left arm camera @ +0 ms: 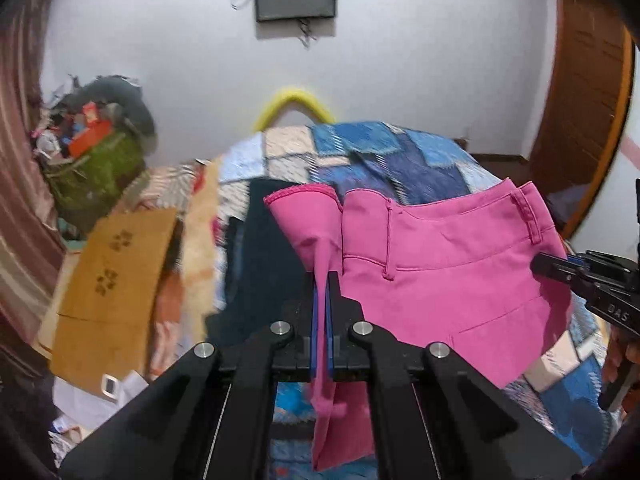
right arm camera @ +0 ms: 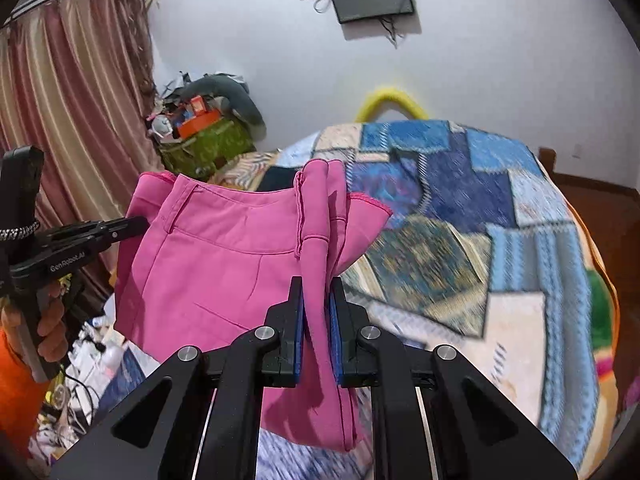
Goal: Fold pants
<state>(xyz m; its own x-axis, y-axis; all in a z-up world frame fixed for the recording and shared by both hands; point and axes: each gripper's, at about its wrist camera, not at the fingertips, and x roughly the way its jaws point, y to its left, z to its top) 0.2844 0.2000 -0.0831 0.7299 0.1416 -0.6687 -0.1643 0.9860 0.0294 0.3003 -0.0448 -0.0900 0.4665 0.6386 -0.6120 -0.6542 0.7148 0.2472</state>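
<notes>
The pink pants (left arm camera: 448, 276) hang lifted above the patchwork quilt (left arm camera: 400, 156), held up by both grippers. The left gripper (left arm camera: 322, 280) is clamped narrow on a bunched fold of the waist end, cloth rising to 12 o'clock from its tips and draping down between the fingers toward 6. In the right wrist view, the right gripper (right arm camera: 318, 284) pinches a rolled fold likewise, the pants (right arm camera: 208, 264) spreading toward 10 o'clock, where the left gripper's tips meet the waistband.
</notes>
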